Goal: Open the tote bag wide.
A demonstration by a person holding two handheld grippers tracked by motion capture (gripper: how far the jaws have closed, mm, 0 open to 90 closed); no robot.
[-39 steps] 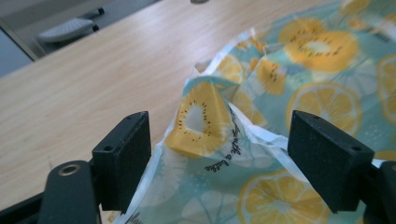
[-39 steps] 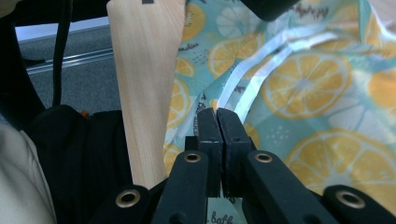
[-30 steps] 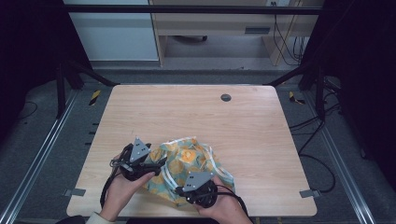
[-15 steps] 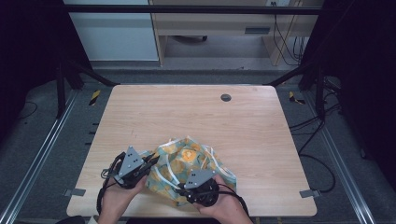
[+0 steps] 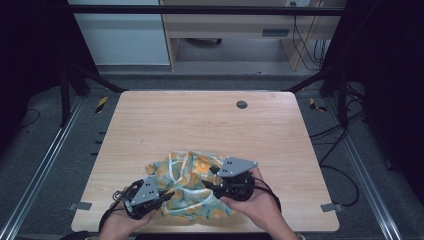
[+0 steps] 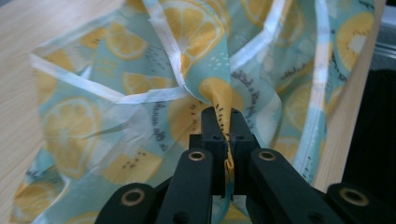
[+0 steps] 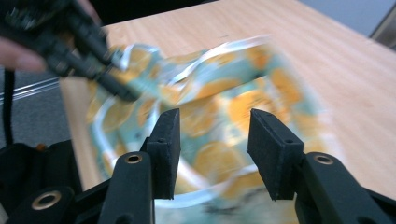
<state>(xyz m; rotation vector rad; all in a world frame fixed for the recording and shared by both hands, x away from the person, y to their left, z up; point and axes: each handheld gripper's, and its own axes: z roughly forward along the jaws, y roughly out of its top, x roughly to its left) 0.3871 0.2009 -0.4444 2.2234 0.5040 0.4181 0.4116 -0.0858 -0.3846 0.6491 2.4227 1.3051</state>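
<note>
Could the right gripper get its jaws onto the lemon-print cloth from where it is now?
Probably yes. The right gripper has just been opening, with nothing between its jaws, and the cloth lies just ahead of it. The left gripper pinches a fold at the far side, clear of its path.

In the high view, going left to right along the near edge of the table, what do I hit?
Left gripper → lemon-print cloth → right gripper → bare table.

The counter [image 5: 210, 125] is evenly lit from above, dark surrounds at 3 and 9 o'clock; the right gripper view is motion-blurred, the left gripper view sharp.
</note>
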